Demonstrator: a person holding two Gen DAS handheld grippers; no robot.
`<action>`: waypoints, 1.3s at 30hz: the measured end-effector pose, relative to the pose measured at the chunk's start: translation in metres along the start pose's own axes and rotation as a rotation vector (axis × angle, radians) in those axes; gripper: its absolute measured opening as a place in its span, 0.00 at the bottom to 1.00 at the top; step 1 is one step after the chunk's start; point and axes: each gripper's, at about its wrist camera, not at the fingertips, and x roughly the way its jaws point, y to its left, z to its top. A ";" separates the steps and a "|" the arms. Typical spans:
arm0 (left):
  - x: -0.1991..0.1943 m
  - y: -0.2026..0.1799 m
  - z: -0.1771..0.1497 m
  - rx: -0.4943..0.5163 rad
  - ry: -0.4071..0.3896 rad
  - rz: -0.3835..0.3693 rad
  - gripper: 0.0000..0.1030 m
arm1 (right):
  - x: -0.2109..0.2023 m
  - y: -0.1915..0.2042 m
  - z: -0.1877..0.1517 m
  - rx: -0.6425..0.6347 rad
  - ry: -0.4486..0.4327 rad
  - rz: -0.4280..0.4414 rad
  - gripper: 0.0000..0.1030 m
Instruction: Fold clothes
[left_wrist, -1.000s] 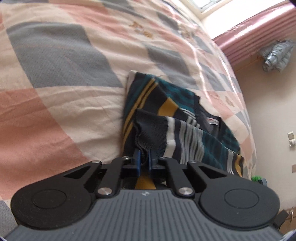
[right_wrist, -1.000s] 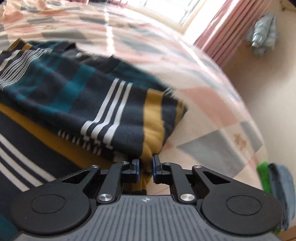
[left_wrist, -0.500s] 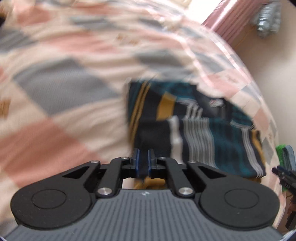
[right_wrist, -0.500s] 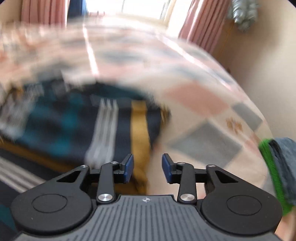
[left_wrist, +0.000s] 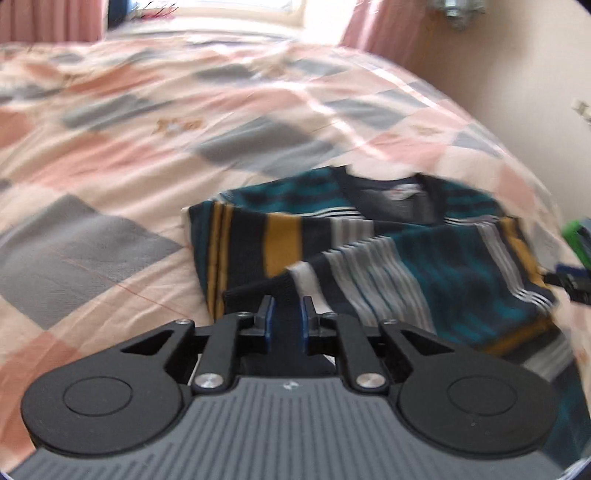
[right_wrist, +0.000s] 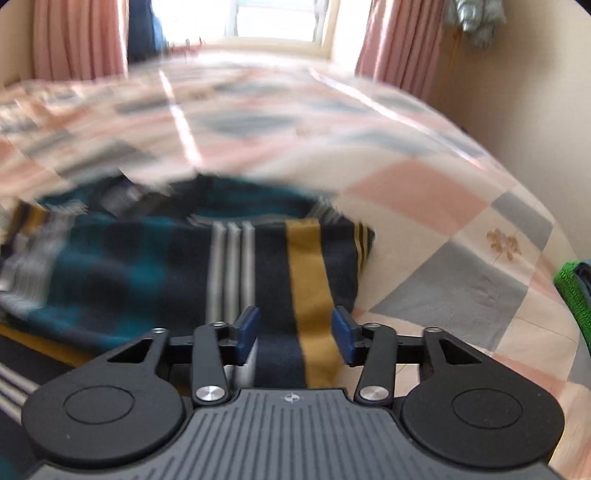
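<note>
A striped sweater (left_wrist: 369, 266) in navy, teal, mustard and white lies folded on the checked bedspread (left_wrist: 110, 166), collar label facing up at its far side. My left gripper (left_wrist: 286, 317) sits at the near left hem, its blue pads close together with dark knit filling the narrow gap. In the right wrist view the sweater (right_wrist: 147, 266) lies flat, and my right gripper (right_wrist: 293, 332) hovers open over its near right corner, the mustard stripe showing between the spread fingers. The tip of the right gripper (left_wrist: 569, 284) shows at the left view's right edge.
The pink, grey and cream bedspread (right_wrist: 443, 221) stretches back to a bright window with pink curtains (right_wrist: 74, 44). A green and grey object (right_wrist: 572, 295) sits off the bed's right side. A cream wall runs along the right.
My right gripper let go of the sweater's corner and opened wide. The folded layer now lies flat. Both cameras swung up toward the window; the left pads stand slightly wider.
</note>
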 end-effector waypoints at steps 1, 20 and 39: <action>-0.008 -0.004 -0.006 0.022 0.003 -0.010 0.09 | -0.009 0.002 -0.005 0.002 -0.004 0.009 0.50; -0.120 -0.073 -0.192 0.120 0.244 0.101 0.12 | -0.100 -0.022 -0.155 -0.050 0.254 0.140 0.44; -0.302 -0.225 -0.220 -0.126 0.268 0.348 0.15 | -0.297 -0.052 -0.163 -0.007 0.237 0.269 0.55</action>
